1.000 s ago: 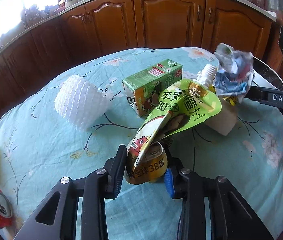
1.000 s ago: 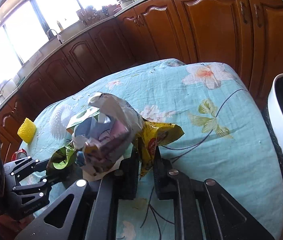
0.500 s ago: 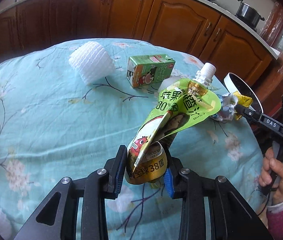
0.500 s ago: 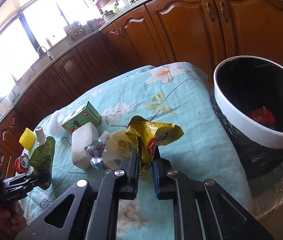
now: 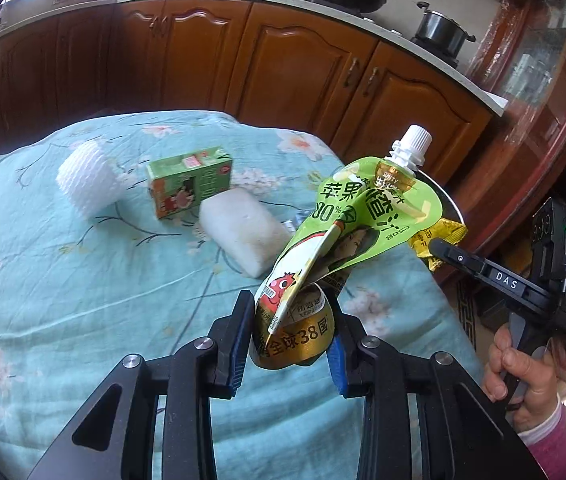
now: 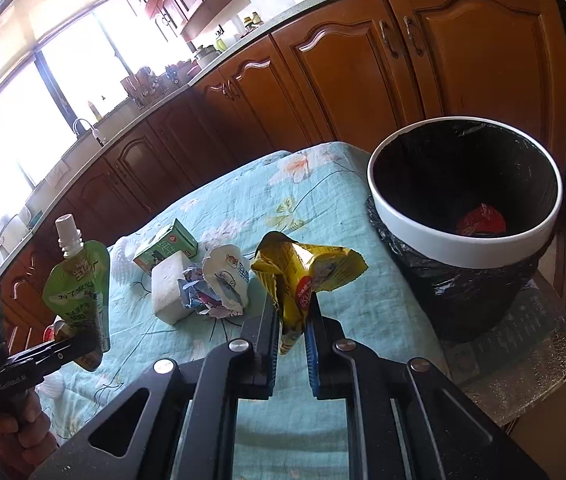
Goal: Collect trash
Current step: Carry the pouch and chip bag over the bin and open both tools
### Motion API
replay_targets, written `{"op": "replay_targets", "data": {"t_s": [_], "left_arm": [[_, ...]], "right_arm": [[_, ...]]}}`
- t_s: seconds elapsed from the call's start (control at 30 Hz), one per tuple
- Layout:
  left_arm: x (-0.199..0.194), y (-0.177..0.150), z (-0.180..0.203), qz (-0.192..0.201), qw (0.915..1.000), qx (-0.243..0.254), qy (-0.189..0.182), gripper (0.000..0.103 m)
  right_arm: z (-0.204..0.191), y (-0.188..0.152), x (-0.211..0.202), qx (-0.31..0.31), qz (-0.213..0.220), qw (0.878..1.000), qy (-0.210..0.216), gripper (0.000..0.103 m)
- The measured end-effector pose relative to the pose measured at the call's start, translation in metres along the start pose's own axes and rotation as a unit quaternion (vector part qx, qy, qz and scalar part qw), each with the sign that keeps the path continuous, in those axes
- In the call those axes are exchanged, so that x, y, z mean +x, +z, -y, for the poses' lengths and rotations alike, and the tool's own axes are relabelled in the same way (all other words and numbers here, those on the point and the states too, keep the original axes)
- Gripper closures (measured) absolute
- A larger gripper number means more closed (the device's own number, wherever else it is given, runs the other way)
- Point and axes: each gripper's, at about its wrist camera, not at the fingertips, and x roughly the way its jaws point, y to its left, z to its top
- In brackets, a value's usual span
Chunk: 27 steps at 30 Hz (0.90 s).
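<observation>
My left gripper (image 5: 291, 332) is shut on the gold bottom of a green spout pouch (image 5: 367, 220), which stands up above the teal floral tablecloth (image 5: 83, 300). In the right wrist view the same pouch (image 6: 79, 280) hangs at the far left. My right gripper (image 6: 291, 312) is shut on a crumpled yellow snack wrapper (image 6: 303, 276), held over the table's right side. A black-lined bin with a white rim (image 6: 463, 252) stands just right of it, with a red scrap (image 6: 481, 220) at its bottom. The yellow wrapper (image 5: 439, 240) also shows at the right of the left wrist view.
On the cloth lie a crumpled white and blue wrapper (image 6: 219, 284), a white foam block (image 5: 243, 228), a green drink carton (image 5: 187, 184) and a white foam net sleeve (image 5: 89, 184). Brown kitchen cabinets (image 5: 283, 68) run behind the table. A hand (image 5: 523, 364) holds the right gripper.
Both grippers have swung right with their loads, and the bin has come into view. The crumpled white and blue wrapper, earlier up at the right gripper, now lies on the cloth.
</observation>
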Motion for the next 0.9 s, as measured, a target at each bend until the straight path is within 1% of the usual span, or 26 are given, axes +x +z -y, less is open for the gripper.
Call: {"op": "replay_targets", "data": {"t_s": [0.13,0.23,0.4,0.73,0.9], "left_arm": [[0.016,0.005,0.027,-0.007,0.9994,0.023,-0.023,0.071],[0.035,0.012,0.039,-0.013,0.9987,0.033,-0.035,0.071],[0.060,0.024,0.059,-0.020,0.9977,0.045,-0.047,0.071],[0.109,0.048,0.093,-0.034,0.9957,0.068,-0.052,0.071],[0.131,0.059,0.108,-0.041,0.9947,0.083,-0.046,0.071]], "right_arm": [[0.009,0.002,-0.017,0.002,0.011,1.000,-0.004,0.092],[0.019,0.004,-0.028,0.005,0.018,1.000,-0.012,0.092],[0.037,0.008,-0.040,0.012,0.026,0.999,-0.026,0.092],[0.066,0.020,-0.054,0.024,0.040,0.998,-0.050,0.092],[0.080,0.028,-0.053,0.030,0.043,0.997,-0.058,0.092]]}}
